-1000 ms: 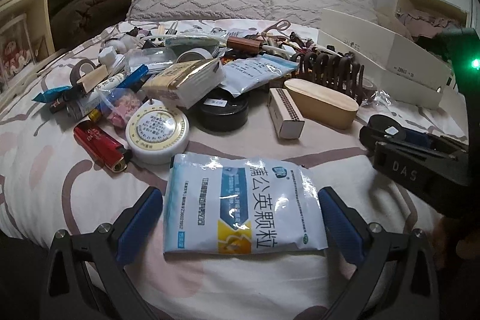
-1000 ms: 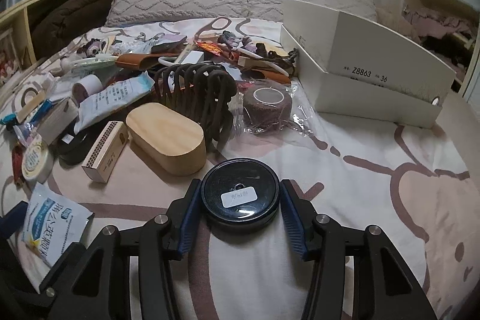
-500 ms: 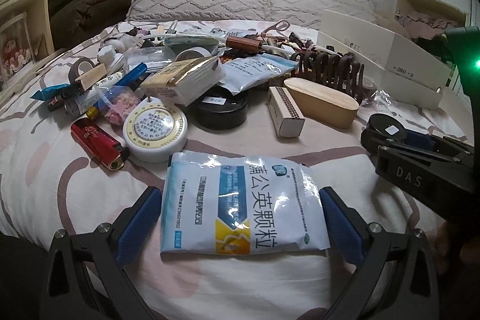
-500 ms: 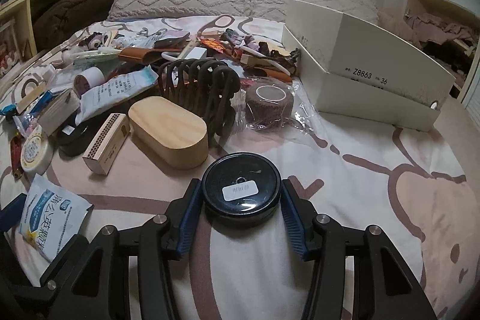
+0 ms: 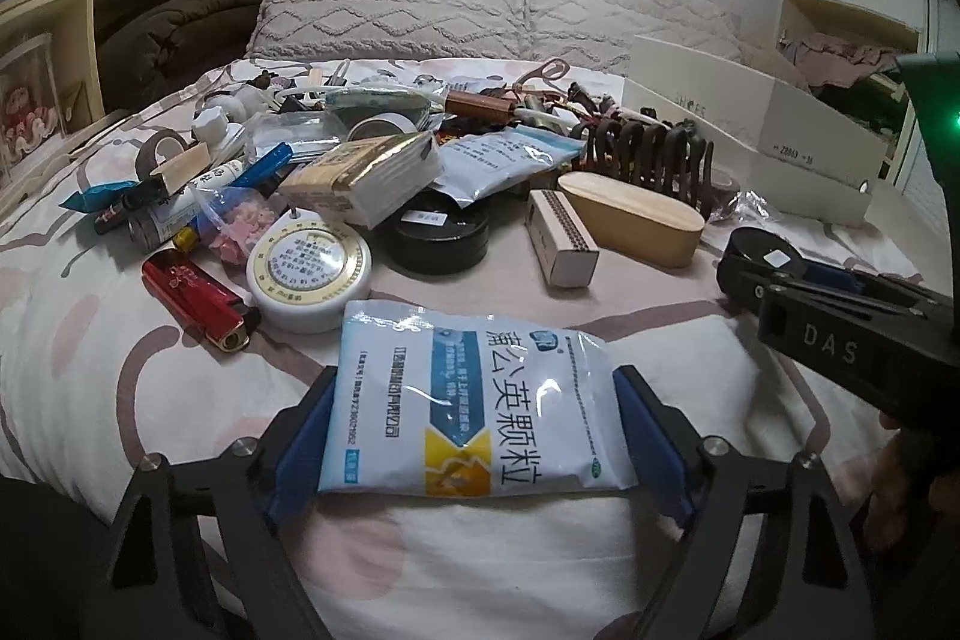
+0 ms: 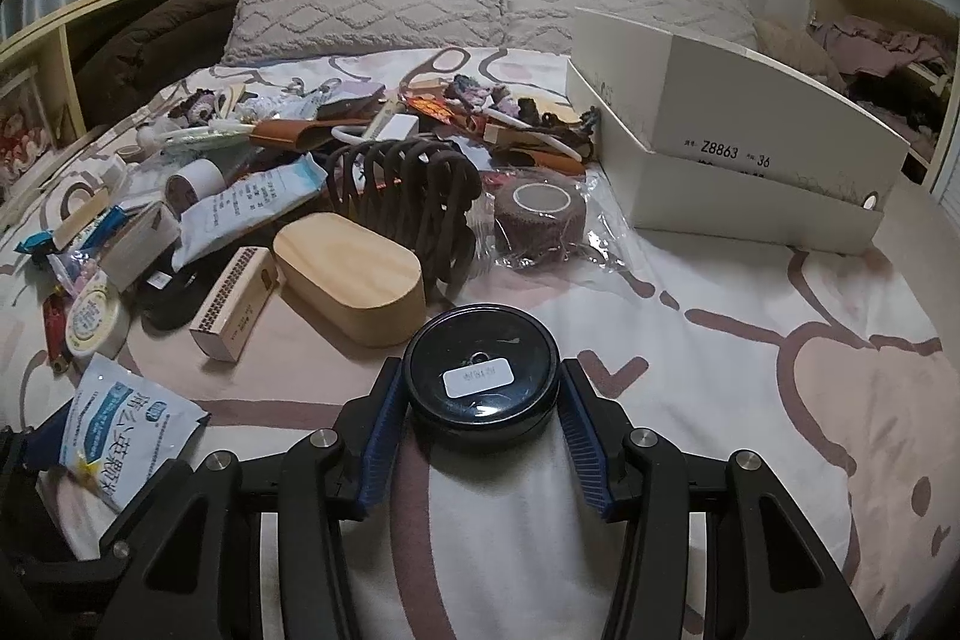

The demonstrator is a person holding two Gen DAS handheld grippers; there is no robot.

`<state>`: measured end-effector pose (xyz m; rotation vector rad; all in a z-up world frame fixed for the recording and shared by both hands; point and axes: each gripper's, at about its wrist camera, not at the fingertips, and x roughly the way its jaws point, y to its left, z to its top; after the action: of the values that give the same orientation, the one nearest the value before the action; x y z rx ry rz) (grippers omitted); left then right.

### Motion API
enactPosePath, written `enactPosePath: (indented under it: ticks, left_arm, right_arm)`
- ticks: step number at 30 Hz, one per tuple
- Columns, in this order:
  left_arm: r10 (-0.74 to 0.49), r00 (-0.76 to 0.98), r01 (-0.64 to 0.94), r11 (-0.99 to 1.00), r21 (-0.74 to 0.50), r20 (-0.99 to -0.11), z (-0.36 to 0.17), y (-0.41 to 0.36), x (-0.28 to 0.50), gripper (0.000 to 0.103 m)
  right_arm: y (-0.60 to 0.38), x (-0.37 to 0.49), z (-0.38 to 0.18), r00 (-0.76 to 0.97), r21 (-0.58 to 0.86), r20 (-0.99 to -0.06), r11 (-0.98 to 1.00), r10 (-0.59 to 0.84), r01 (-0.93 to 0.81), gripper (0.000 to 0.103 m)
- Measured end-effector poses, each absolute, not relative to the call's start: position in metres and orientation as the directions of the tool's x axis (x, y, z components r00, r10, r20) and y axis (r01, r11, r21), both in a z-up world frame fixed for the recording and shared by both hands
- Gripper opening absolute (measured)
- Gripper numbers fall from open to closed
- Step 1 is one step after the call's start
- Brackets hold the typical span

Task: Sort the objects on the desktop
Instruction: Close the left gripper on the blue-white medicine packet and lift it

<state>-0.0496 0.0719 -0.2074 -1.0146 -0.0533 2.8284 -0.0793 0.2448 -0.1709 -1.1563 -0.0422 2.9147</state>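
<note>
A blue and white medicine sachet [image 5: 474, 412] lies flat on the bedspread near the front edge. My left gripper [image 5: 477, 385] straddles it; its jaws are closing and the blue pads [image 5: 303, 436] touch the sachet's two side edges. The sachet [image 6: 126, 430] also shows at the lower left of the right wrist view. My right gripper [image 6: 480, 370] is shut on a black round tin [image 6: 480, 370] with a white label, low over the bedspread. In the left wrist view that tin [image 5: 765, 250] and the right gripper [image 5: 798, 280] sit at the right.
A pile of small objects covers the bed's middle: a white round tin [image 5: 312, 274], a red lighter [image 5: 192, 295], a second black tin [image 5: 438, 235], a wooden oval box [image 6: 354, 274], a brown hair claw [image 6: 402, 196]. A white shoe box [image 6: 750, 148] stands at the right.
The left jaws have narrowed from wide apart to touching the sachet's edges. The right gripper still holds the black tin in the same place.
</note>
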Motion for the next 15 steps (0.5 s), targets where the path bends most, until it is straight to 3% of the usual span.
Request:
enactPosePath:
  ticks: [15]
  left_arm:
    - [0.149,-0.782,-0.130,-0.989,-0.074,-0.606,-0.1990,0.0732,-0.0434,0.081]
  right_arm:
    - [0.2437,-0.0715,-0.1610,-0.767,-0.012,-0.642,-0.999,-0.020,0.036,0.051]
